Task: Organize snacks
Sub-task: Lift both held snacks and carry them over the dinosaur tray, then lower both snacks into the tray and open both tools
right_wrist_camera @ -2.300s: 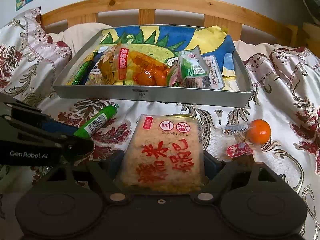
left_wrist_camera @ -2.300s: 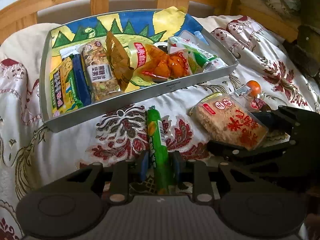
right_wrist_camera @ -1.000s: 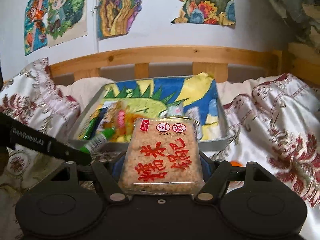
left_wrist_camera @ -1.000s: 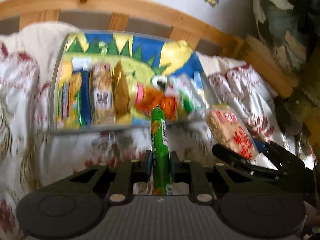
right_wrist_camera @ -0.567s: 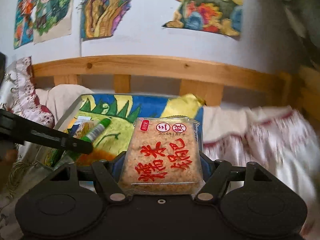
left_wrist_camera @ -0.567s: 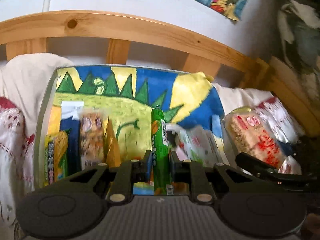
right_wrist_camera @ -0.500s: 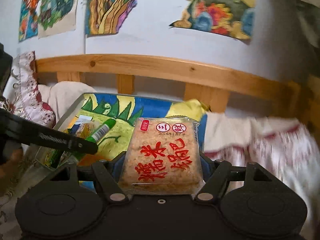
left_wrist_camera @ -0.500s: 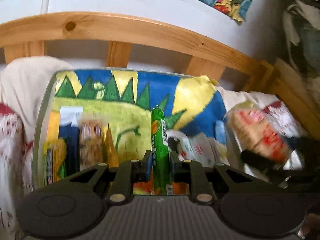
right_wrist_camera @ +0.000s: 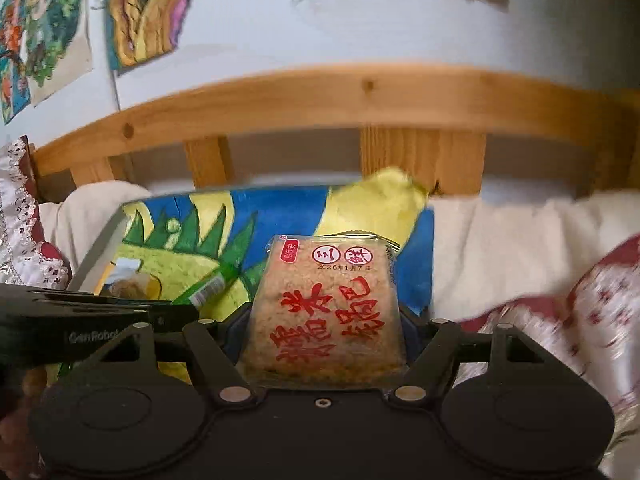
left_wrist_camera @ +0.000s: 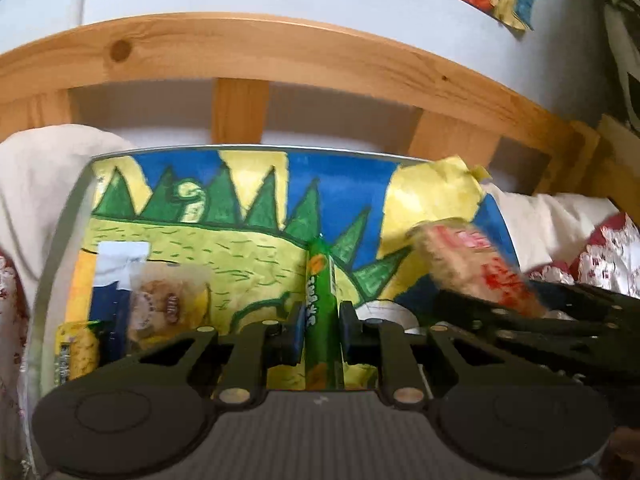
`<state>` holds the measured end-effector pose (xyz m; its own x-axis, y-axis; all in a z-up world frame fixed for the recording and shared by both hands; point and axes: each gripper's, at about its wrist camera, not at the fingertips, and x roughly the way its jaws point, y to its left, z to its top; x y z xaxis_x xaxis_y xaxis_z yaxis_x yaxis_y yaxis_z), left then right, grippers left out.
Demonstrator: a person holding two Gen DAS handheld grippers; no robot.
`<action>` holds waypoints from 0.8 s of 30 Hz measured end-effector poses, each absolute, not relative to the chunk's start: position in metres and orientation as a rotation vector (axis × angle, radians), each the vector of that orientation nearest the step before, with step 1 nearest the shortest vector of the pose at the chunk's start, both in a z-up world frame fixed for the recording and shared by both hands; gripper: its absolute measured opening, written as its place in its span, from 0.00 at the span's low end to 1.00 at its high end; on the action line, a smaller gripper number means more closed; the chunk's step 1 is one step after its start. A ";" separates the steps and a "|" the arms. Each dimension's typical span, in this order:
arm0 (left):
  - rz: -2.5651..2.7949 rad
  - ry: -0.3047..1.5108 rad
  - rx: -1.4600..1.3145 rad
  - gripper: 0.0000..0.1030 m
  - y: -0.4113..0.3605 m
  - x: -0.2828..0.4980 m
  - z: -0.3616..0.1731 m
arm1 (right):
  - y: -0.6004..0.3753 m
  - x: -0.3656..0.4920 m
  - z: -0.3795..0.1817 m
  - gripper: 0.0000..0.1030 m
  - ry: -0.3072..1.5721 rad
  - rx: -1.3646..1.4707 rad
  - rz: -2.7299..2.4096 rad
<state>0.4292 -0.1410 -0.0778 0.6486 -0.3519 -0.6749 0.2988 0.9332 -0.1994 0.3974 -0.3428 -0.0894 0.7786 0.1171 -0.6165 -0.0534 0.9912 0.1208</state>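
Observation:
My left gripper (left_wrist_camera: 320, 316) is shut on a green sausage stick (left_wrist_camera: 319, 292) and holds it above the metal tray (left_wrist_camera: 70, 216), which is lined with a dinosaur drawing. My right gripper (right_wrist_camera: 324, 320) is shut on a square rice cracker pack (right_wrist_camera: 326, 304) with red characters, held above the tray's right part (right_wrist_camera: 100, 252). The cracker pack (left_wrist_camera: 468, 268) and the right gripper show blurred at the right of the left wrist view. The left gripper and the green stick (right_wrist_camera: 210, 286) show at the left of the right wrist view.
Several snack packs (left_wrist_camera: 160, 304) lie in the tray's left part. A wooden headboard (left_wrist_camera: 240, 52) runs behind the tray, with a white wall and drawings (right_wrist_camera: 140, 12) above. Patterned bedding (right_wrist_camera: 580, 292) lies on the right, a cream pillow (left_wrist_camera: 36, 184) on the left.
Both grippers have lifted their snacks off the bedding and moved forward over the tray. The tray now looks closer and the headboard larger.

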 end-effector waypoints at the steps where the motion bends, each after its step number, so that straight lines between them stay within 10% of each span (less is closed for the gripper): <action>1: -0.372 0.784 -0.075 0.19 -0.143 0.429 -0.078 | -0.344 0.399 -0.093 0.71 0.685 0.107 0.094; 14: -0.377 0.757 -0.136 0.23 -0.133 0.422 -0.076 | -0.344 0.392 -0.099 0.75 0.689 0.094 0.113; 24: -0.315 0.712 -0.183 0.52 -0.120 0.406 -0.058 | -0.341 0.370 -0.078 0.90 0.610 0.054 0.083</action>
<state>0.4055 -0.1197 -0.0576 0.7127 -0.3439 -0.6113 0.2202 0.9372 -0.2706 0.3699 -0.3414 -0.0783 0.8163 0.0933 -0.5701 -0.0615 0.9953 0.0749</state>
